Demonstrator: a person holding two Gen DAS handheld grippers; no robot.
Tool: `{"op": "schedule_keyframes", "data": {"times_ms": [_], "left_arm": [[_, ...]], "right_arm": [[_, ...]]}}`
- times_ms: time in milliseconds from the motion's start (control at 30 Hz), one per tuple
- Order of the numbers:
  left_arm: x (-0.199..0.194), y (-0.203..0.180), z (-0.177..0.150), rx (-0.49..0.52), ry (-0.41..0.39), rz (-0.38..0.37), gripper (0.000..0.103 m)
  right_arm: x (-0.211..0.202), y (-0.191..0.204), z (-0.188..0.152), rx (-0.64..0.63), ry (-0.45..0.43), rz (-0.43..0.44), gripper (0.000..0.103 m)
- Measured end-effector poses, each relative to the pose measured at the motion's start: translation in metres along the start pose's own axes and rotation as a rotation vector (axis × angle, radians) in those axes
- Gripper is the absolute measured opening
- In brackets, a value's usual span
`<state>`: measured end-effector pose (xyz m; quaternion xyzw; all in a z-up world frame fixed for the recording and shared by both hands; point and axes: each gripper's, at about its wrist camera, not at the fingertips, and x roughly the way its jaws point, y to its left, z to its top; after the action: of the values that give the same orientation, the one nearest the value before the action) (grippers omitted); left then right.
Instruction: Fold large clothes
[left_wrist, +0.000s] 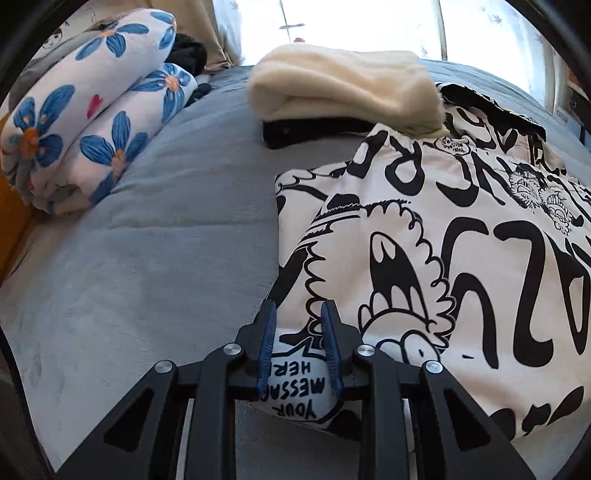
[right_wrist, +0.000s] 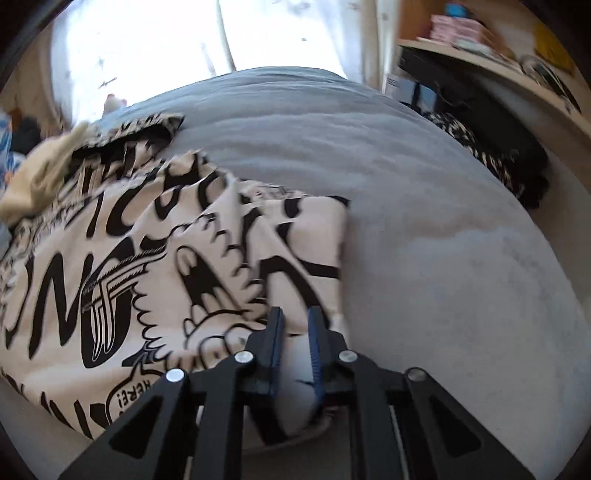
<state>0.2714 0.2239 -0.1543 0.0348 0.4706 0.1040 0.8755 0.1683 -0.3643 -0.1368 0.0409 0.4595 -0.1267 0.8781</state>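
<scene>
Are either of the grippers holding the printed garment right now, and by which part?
Both. The left gripper and right gripper each pinch the near edge of the black-and-white printed garment.

Both tongs share one build. The left tongs (left_wrist: 298, 314) have matte black angular linkage arms with triangular cut-outs, round silver pivot screws at the joints, and two narrow fingers faced with ribbed blue pads (left_wrist: 266, 343). The right tongs (right_wrist: 295, 317) look the same.
</scene>
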Motion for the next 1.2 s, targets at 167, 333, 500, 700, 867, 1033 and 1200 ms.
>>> {"op": "schedule_keyframes", "data": {"times_ms": [167,333,500,700,867,1033,1200], "left_arm": [[0.009,0.001,-0.001,0.001,0.001,0.001,0.025],[-0.007,-0.001,0.007,-0.045,-0.006,0.022,0.026],[-0.043,-0.039,0.012,-0.072,-0.061,-0.055,0.047],[-0.069,-0.083,0.019,-0.054,-0.143,-0.043,0.049],[-0.055,-0.067,0.027,-0.088,-0.127,0.080,0.049],[-0.021,-0.010,0.016,-0.146,-0.007,0.194,0.051],[-0.030,0.007,0.012,-0.205,-0.013,0.156,0.053]], "right_arm": [[0.007,0.004,-0.001,-0.013,0.022,-0.029,0.012],[-0.010,0.018,0.013,0.050,0.002,0.037,0.016],[-0.029,0.090,0.024,-0.021,-0.023,0.241,0.016],[-0.030,0.188,0.032,-0.164,-0.019,0.378,0.016],[-0.018,0.229,0.039,-0.223,0.009,0.418,0.016],[-0.012,0.229,0.040,-0.206,0.016,0.423,0.016],[-0.005,0.210,0.044,-0.162,0.039,0.414,0.016]]}}
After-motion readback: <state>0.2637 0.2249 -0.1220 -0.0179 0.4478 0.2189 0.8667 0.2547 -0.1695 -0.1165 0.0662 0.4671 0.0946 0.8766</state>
